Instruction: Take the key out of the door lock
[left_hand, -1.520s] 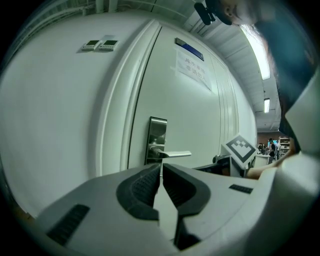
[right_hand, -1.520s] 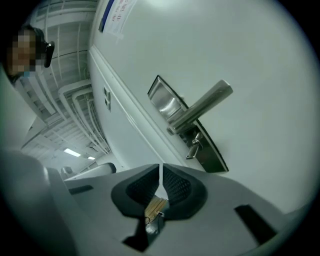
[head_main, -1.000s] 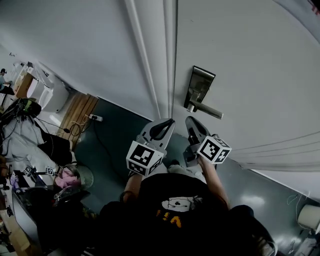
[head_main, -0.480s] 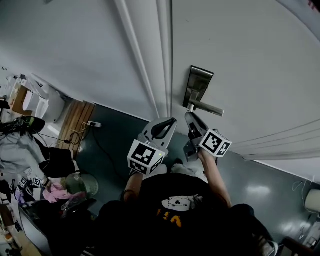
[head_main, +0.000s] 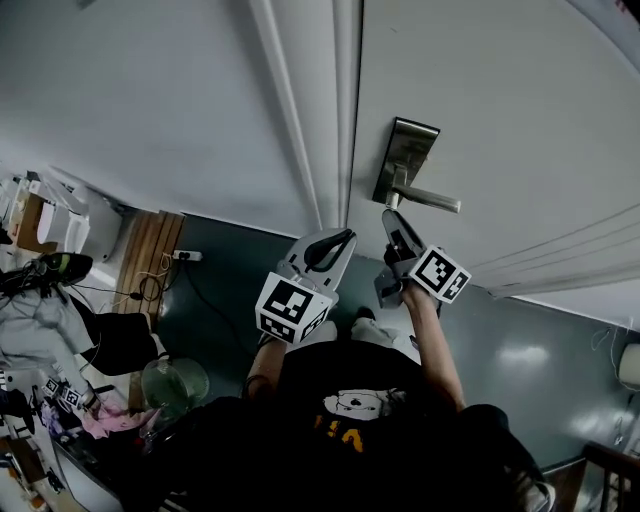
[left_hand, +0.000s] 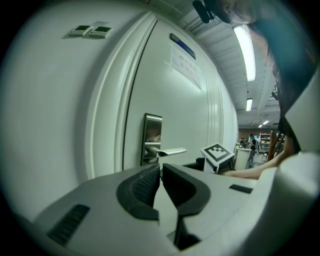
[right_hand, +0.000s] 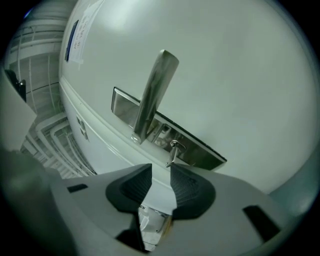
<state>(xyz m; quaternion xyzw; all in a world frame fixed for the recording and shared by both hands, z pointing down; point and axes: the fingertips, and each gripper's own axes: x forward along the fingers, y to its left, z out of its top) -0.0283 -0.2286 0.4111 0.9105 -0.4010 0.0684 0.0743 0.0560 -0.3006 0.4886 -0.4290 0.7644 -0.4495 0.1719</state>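
Note:
A steel lock plate (head_main: 408, 152) with a lever handle (head_main: 428, 199) sits on the white door (head_main: 520, 110). In the right gripper view a small metal key (right_hand: 173, 151) sticks out of the plate (right_hand: 197, 150) below the lever (right_hand: 152, 95). My right gripper (right_hand: 161, 169) is open by a narrow gap, and the key's end lies just past its fingertips, not between the pads. In the head view the right gripper (head_main: 390, 216) points at the plate's lower end. The left gripper (head_main: 345, 237) hangs beside the door edge, shut and empty (left_hand: 161, 169).
The white door frame (head_main: 330, 110) and wall (head_main: 150, 100) run left of the door. Below is dark floor (head_main: 230, 270) with a wooden panel (head_main: 150, 250) and a power strip (head_main: 187, 256). Cluttered desks (head_main: 40, 300) stand at far left. The right gripper's marker cube (left_hand: 218, 151) shows in the left gripper view.
The right gripper has moved up closer to the lock plate's lower end. The left gripper has stayed beside it, and the head view has shifted slightly.

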